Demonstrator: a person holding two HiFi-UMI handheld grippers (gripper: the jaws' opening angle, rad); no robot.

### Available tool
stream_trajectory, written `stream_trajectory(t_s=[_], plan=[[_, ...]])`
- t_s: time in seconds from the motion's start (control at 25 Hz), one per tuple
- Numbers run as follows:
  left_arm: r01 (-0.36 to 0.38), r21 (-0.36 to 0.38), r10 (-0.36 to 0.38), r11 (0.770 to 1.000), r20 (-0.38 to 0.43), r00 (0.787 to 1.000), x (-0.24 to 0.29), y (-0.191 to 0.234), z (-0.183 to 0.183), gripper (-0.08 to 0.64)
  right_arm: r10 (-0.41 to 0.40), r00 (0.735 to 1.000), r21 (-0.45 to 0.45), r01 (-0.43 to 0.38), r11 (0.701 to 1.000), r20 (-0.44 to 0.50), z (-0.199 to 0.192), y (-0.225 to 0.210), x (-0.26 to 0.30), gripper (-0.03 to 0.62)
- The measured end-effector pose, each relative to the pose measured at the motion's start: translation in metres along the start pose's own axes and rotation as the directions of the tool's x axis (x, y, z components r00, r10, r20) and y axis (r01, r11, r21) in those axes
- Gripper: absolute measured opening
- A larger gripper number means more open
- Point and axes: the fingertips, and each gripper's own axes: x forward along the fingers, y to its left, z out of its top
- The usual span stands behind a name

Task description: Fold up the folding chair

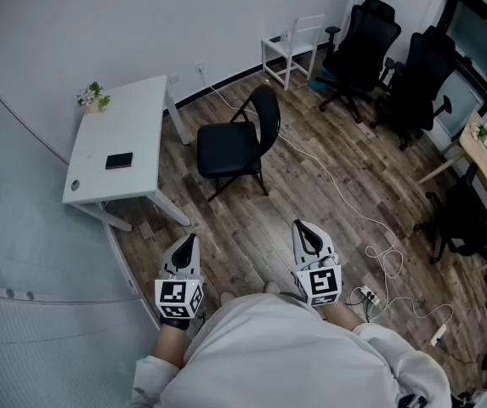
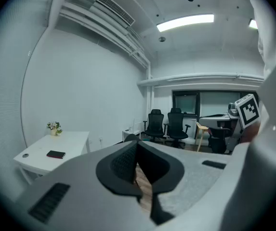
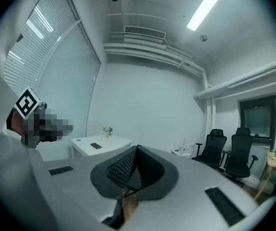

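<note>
A black folding chair [image 1: 236, 143] stands unfolded on the wooden floor, next to the white table [image 1: 128, 117], its backrest toward the right. My left gripper [image 1: 192, 239] and right gripper [image 1: 301, 226] hover near my body, well short of the chair, both shut and empty. In the left gripper view the chair's backrest top [image 2: 130, 137] peeks just above the shut jaws [image 2: 137, 143]. Most of the chair is hidden behind the shut jaws [image 3: 137, 148] in the right gripper view; only a bit of its legs shows through the notch.
A phone [image 1: 119, 161] and a small flower pot [image 1: 93, 98] sit on the table. Black office chairs [image 1: 362, 45] stand at the back right beside a white side table [image 1: 290, 49]. A white cable [image 1: 345, 198] trails across the floor to a power strip [image 1: 365, 296].
</note>
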Motion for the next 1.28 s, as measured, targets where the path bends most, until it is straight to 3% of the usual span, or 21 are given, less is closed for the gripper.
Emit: stream_trajectory(t_s=[0.48, 0.72, 0.76, 0.8, 0.84, 0.92, 1.28], plan=[[-0.008, -0.004, 0.008, 1.0, -0.013, 1.0, 0.015, -0.007, -0.002, 0.008, 0.003, 1.0, -0.009, -0.003, 1.0, 0.002, -0.002, -0.015, 0.006, 0.015], [0.008, -0.013, -0.008, 1.0, 0.032, 0.999, 0.017, -0.01, 0.007, 0.032, 0.002, 1.0, -0.009, -0.002, 1.0, 0.021, 0.004, -0.018, 0.007, 0.017], [0.015, -0.017, -0.014, 1.0, 0.036, 0.999, 0.018, -0.011, 0.008, 0.147, 0.007, 0.999, -0.01, -0.007, 1.0, 0.037, 0.005, -0.018, 0.008, 0.074], [0.02, -0.022, -0.019, 1.0, 0.038, 0.999, 0.019, -0.012, 0.008, 0.24, 0.014, 0.998, -0.01, -0.013, 1.0, 0.054, 0.006, -0.018, 0.009, 0.257], [0.021, -0.024, -0.02, 1.0, 0.039, 0.999, 0.02, -0.013, 0.008, 0.3, 0.017, 0.998, -0.009, -0.016, 1.0, 0.065, 0.007, -0.02, 0.01, 0.334], [0.014, -0.022, -0.014, 1.0, 0.036, 0.999, 0.021, -0.013, 0.008, 0.338, 0.015, 0.997, -0.015, -0.014, 1.0, 0.071, 0.006, -0.024, 0.009, 0.37], [-0.059, -0.043, 0.059, 0.997, 0.008, 0.998, 0.033, -0.03, 0.003, 0.339, 0.099, 0.995, -0.008, -0.099, 0.995, 0.006, -0.026, -0.044, 0.006, 0.373]])
